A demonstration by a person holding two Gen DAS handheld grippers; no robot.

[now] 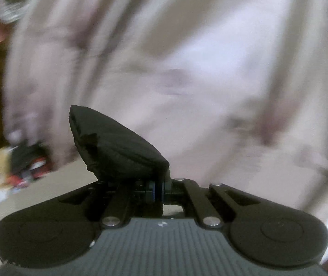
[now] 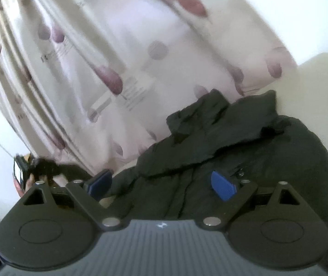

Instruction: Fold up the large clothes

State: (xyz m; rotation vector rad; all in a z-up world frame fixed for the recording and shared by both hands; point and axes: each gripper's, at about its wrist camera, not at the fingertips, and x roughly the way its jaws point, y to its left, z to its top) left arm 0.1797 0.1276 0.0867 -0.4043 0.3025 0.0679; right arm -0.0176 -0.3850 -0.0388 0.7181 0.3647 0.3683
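**Left jaws clamped on dark cloth, curtain blurred ahead**

From my left wrist camera I see the left gripper (image 1: 127, 161) with its jaws brought together on a bunched fold of black fabric (image 1: 115, 142), which bulges up and leftward from between them. The linkage arms sit drawn in toward the centre. Behind that, nearly everything is a pale curtain (image 1: 187, 57) with faint reddish-purple marks, badly smeared by motion blur. A light, flat surface (image 1: 55, 191) lies below left; I cannot tell what it is. At the left edge I make out blurred clutter (image 1: 19, 168) in red, white, black and yellow, too smeared to identify.
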